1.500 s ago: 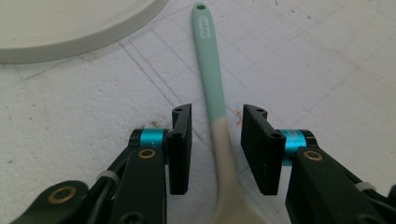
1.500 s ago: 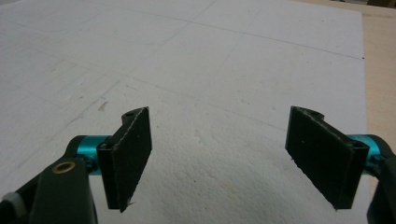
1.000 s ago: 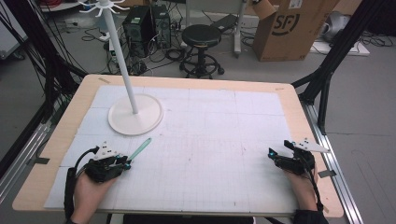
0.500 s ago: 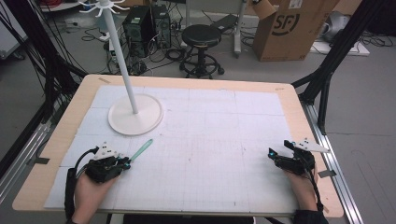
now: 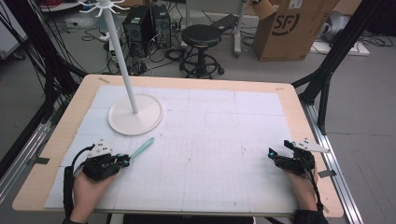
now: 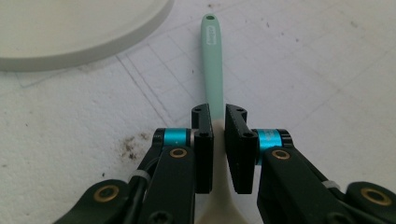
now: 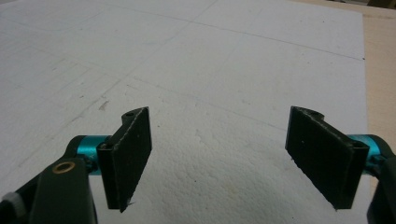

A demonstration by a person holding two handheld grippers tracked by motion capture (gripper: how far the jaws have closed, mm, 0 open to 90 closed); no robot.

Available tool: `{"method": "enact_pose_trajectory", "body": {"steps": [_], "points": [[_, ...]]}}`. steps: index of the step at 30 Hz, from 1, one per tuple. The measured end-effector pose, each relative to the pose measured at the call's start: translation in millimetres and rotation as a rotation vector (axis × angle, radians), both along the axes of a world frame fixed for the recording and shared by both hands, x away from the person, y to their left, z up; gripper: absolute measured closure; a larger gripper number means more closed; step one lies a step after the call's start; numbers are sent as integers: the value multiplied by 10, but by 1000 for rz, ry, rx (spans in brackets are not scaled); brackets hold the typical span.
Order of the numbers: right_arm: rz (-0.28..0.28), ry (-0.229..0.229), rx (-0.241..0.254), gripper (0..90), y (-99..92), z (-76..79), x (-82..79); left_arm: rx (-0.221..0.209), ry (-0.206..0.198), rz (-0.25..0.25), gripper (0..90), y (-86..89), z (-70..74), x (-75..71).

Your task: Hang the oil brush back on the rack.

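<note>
The spatula (image 6: pixel 212 60) has a mint-green handle that pales to cream near the jaws. Both grippers are black with turquoise collars and brass-coloured screws — the left gripper (image 6: pixel 218 135) and the right gripper (image 7: pixel 219 158) alike. The stand (image 5: pixel 135 114) at far left is plain off-white. The mat (image 5: pixel 210 140) is white with a faint pencilled grid, speckled dark near the spatula. The table (image 5: pixel 299 112) rim is pale wood.

Lab: PC towers (image 5: pixel 150 30), cable mess, rig frame, stool (image 5: pixel 201 36).
</note>
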State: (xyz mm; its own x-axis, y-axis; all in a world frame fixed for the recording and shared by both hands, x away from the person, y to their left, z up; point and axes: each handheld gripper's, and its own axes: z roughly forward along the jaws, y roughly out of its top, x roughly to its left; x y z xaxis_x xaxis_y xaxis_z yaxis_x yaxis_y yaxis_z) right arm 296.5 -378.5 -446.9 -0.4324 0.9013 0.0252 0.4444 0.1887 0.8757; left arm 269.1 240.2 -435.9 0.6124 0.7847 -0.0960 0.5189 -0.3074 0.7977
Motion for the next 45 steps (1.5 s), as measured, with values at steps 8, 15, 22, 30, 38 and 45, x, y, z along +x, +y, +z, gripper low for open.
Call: {"method": "enact_pose_trajectory", "body": {"steps": [8, 15, 22, 30, 38, 45], "points": [[1, -3, -2, 223, -3, 0, 3, -70, -51, 0, 822, 87, 182, 9], [-1, 0, 0, 223, 0, 0, 1, -165, -105, 12, 822, 261, 396, 29], [-1, 1, 0, 223, 1, 0, 0, -202, -150, 17, 822, 356, 634, 51], [0, 3, 1, 224, 1, 0, 0, -240, -214, 27, 822, 487, 996, 76], [2, -1, -6, 224, -1, -1, 3, -283, -294, 48, 821, 659, 1361, 90], [2, 2, -5, 225, 1, -1, 2, -326, -345, 49, 822, 773, 1629, 110]]}}
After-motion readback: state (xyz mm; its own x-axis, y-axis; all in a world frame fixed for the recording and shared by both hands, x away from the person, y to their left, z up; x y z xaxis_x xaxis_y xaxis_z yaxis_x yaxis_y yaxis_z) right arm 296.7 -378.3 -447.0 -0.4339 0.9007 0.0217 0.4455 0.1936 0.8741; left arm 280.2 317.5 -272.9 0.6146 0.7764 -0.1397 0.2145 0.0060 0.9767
